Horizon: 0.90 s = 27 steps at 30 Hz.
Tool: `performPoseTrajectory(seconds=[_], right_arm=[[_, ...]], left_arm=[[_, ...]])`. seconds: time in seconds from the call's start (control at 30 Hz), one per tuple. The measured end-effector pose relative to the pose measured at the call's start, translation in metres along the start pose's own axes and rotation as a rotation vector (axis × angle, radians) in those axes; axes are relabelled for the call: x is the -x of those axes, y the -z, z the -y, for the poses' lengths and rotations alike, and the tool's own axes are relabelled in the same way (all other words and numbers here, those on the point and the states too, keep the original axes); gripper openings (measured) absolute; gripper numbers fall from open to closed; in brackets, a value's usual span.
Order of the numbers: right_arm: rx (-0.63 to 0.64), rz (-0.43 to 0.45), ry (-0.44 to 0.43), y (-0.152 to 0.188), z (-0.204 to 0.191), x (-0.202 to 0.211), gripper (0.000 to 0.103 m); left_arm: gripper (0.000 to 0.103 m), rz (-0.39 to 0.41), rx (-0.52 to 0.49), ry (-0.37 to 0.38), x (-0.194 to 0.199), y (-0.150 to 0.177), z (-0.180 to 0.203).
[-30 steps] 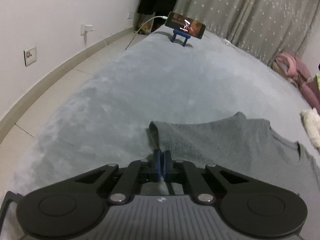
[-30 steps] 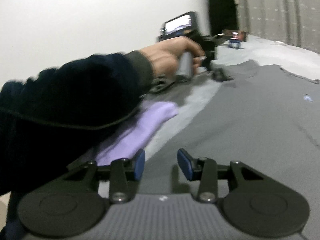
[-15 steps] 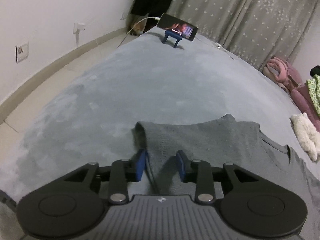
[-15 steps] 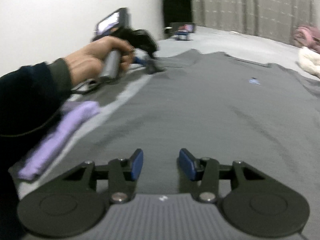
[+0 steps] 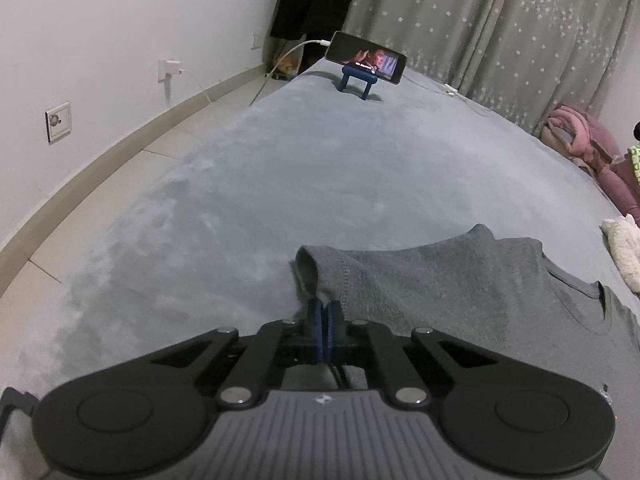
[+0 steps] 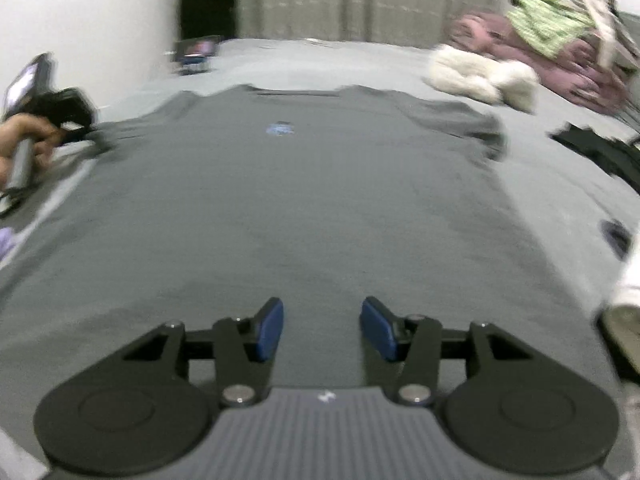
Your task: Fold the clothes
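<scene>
The left gripper (image 5: 325, 322) has closed its jaws on the cuff of the grey T-shirt's (image 5: 460, 292) left sleeve (image 5: 320, 276); half a second ago those blue pads stood apart on either side of the cuff, and now they meet with the fabric pinched between them. The sleeve edge puckers up slightly at the grip, so the hold looks real, though only a thin bite of hem shows.

The shirt lies spread face up on the grey bed (image 5: 280, 168), neckline at the far end, a small blue logo (image 6: 280, 128) on the chest. The right gripper (image 6: 322, 330) hovers over the near hem with its jaws wide and nothing between them. Its view has swung to the right since a moment ago: the person's left hand (image 6: 24, 140) now sits at the far left edge, and the pile of unfolded clothes (image 6: 540, 40) at the far right has come into sight. The picture is motion-blurred, so it is probably turning.

With the sleeve caught, the first fold looks ready to begin, likely drawing the sleeve inward across the chest. The right gripper has yet to take a hold of its own.

A phone on a stand (image 5: 366, 60) sits at the far end of the bed.
</scene>
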State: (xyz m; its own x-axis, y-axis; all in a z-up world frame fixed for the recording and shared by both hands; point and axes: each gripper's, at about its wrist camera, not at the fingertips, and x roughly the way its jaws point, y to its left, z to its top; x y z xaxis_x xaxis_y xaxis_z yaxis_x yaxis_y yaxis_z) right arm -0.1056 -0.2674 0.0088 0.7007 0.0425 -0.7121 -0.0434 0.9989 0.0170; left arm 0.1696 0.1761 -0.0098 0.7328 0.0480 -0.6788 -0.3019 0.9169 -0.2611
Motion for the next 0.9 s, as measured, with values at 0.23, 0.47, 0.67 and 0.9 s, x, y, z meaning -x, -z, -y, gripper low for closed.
performPoseTrajectory(seconds=[0.23, 0.47, 0.67, 0.9], right_arm=[[-0.114, -0.034, 0.103, -0.004, 0.061, 0.003, 0.049], [-0.143, -0.042, 0.177, 0.004, 0.095, 0.008, 0.049], [-0.114, -0.03, 0.246, 0.005, 0.086, 0.013, 0.051], [-0.091, 0.031, 0.162, -0.002, 0.063, 0.028, 0.057]], left_arm=[[0.003, 0.013, -0.001, -0.017, 0.006, 0.001, -0.001], [0.003, 0.026, 0.01, -0.009, 0.012, 0.002, -0.003], [0.003, 0.021, 0.044, 0.0, 0.012, 0.004, -0.007], [0.003, 0.022, 0.054, 0.005, 0.015, 0.006, -0.01]])
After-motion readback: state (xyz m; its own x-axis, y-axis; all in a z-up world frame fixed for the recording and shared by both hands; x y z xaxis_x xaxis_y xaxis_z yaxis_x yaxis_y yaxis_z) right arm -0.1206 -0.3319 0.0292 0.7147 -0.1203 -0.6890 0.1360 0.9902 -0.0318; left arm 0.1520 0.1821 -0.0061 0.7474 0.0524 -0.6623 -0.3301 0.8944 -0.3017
